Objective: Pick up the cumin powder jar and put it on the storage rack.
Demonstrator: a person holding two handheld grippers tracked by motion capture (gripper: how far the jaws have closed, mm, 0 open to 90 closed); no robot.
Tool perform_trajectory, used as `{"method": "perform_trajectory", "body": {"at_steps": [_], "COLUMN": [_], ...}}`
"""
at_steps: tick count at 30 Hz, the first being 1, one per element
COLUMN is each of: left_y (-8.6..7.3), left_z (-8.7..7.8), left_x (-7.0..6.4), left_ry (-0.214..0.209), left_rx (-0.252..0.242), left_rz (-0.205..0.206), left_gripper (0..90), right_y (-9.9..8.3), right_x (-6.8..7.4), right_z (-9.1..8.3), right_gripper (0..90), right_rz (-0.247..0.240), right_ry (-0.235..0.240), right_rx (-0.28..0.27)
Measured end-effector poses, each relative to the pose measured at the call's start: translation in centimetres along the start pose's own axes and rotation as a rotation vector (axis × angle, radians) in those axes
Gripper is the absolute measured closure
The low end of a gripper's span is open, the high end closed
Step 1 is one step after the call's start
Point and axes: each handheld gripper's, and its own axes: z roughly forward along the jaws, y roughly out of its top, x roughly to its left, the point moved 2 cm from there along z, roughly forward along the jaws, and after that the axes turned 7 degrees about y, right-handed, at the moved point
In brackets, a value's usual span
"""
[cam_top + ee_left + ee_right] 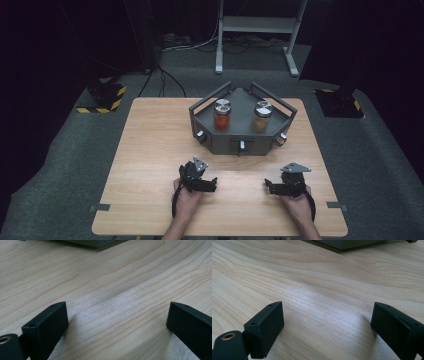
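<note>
Grippers left and right on table, jaws apart, grey rack beyond.

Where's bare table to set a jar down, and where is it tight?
Free: the table left of the grey tray, and the strip between left gripper and right gripper. Tight: inside the tray, around red jar and brown jar.

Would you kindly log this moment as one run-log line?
left gripper: open, empty | right gripper: open, empty | red-filled glass jar, tan-filled glass jar: upright in grey angular tray | light wooden table
</note>
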Motion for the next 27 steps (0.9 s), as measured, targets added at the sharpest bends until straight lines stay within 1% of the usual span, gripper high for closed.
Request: {"method": "perform_trajectory", "body": {"at_steps": [27], "left_y": [0.00], "left_z": [0.00], "left_x": [0.01], "left_ry": [-0.001], "left_rx": [0.000], "left_rz": [0.000], "left_gripper": [4.0], "right_y": [0.03], "right_x": [0.20], "right_z": [0.07], "right_gripper": [11.2], "right_rz": [0.005], "right_ry": [-0.010], "right_rx": [-0.001]}}
